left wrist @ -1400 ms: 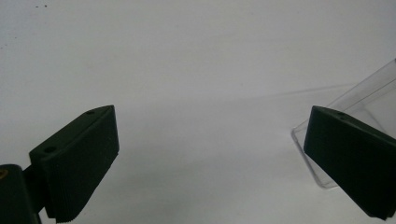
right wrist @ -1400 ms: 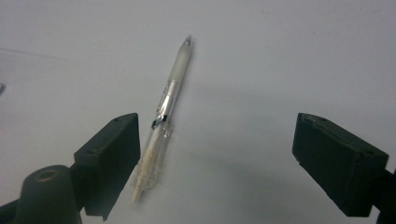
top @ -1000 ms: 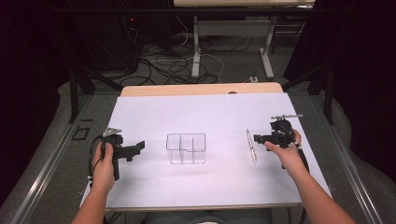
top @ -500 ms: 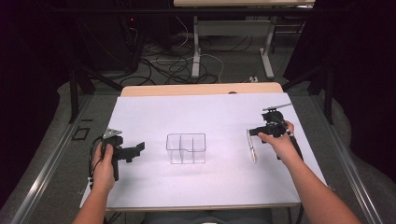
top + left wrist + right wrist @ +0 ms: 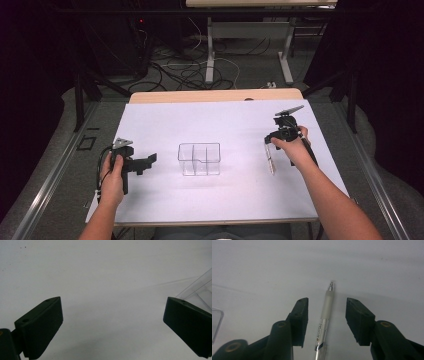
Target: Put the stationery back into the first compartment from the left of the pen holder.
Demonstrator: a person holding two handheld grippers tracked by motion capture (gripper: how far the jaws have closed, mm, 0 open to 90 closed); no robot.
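A clear pen with a silver tip lies on the white table at the right. My right gripper hangs over its far end. In the right gripper view the pen runs between the two jaws of my right gripper. These jaws have just been closing and a gap remains on each side, so the pads do not touch it. A clear divided box stands mid-table. My left gripper is to its left, held wide open over bare table.
The box's clear corner shows at the right of the left gripper view, and its edge at the left of the right gripper view. Beyond the table's wooden far edge are cables and desk legs on the floor.
The right hand moved toward the far end of the pen and brought its gripper down over it, with the jaws narrower than before. The left hand and gripper stayed put.
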